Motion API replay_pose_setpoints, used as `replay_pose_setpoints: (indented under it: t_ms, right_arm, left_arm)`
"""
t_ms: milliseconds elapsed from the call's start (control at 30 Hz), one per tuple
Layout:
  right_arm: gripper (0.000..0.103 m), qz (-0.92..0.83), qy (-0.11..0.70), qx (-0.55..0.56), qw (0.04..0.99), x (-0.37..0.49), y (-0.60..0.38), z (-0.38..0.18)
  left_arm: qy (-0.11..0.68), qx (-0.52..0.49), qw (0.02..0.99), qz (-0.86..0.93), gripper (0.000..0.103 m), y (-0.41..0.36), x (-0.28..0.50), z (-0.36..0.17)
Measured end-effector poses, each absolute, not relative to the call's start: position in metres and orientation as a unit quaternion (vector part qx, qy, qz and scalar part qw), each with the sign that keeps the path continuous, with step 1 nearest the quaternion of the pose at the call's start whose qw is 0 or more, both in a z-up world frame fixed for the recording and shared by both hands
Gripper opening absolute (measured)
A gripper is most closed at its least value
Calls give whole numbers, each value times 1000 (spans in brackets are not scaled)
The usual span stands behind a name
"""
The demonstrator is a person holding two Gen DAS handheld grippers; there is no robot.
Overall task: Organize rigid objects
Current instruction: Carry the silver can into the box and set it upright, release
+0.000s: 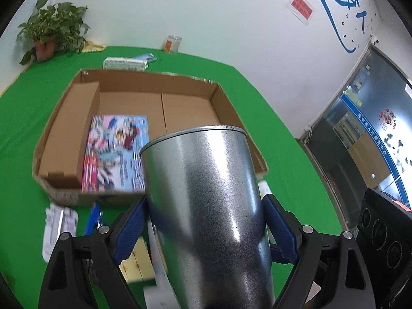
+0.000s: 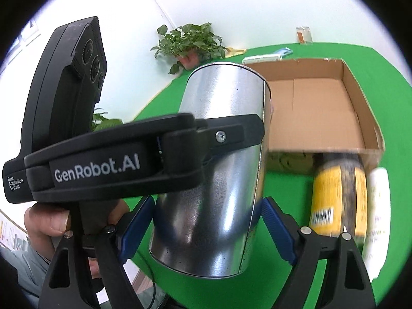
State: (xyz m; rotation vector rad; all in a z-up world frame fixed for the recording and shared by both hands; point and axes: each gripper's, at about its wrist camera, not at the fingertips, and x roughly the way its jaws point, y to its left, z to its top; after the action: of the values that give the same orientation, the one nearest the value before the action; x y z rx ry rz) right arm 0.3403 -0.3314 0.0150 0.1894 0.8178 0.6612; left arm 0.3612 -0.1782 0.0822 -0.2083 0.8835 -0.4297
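Observation:
My left gripper [image 1: 206,228] is shut on a shiny metal can [image 1: 211,206] and holds it tilted in the air before an open cardboard box [image 1: 185,103]. In the box lie a colourful picture box [image 1: 116,152] and a plain brown carton [image 1: 74,134]. In the right wrist view the same metal can [image 2: 219,180] hangs between my right gripper's blue pads [image 2: 278,229] without touching them; the right gripper [image 2: 206,229] is open. The left gripper's black body [image 2: 128,159] clamps the can from the left. The cardboard box [image 2: 322,113] lies behind.
A green cloth [image 1: 257,82] covers the table. A white object [image 1: 58,228], a blue item [image 1: 94,217] and yellow blocks [image 1: 136,265] lie in front of the box. A yellow can [image 2: 334,193] and a white bottle [image 2: 378,206] lie right. A potted plant [image 1: 49,33], a jar [image 1: 173,43] and flat packs [image 1: 126,63] stand at the back.

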Motion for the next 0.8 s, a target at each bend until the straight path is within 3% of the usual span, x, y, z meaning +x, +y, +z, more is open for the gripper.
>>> replay_pose_setpoints:
  t_ms: [400, 800]
  right_arm:
    - [85, 300, 387, 85, 868, 432, -349, 38]
    - [85, 286, 476, 102, 825, 512, -346, -17]
  left_arm:
    - [417, -80, 875, -231, 86, -195, 479, 116]
    - [509, -106, 824, -225, 86, -200, 572, 32]
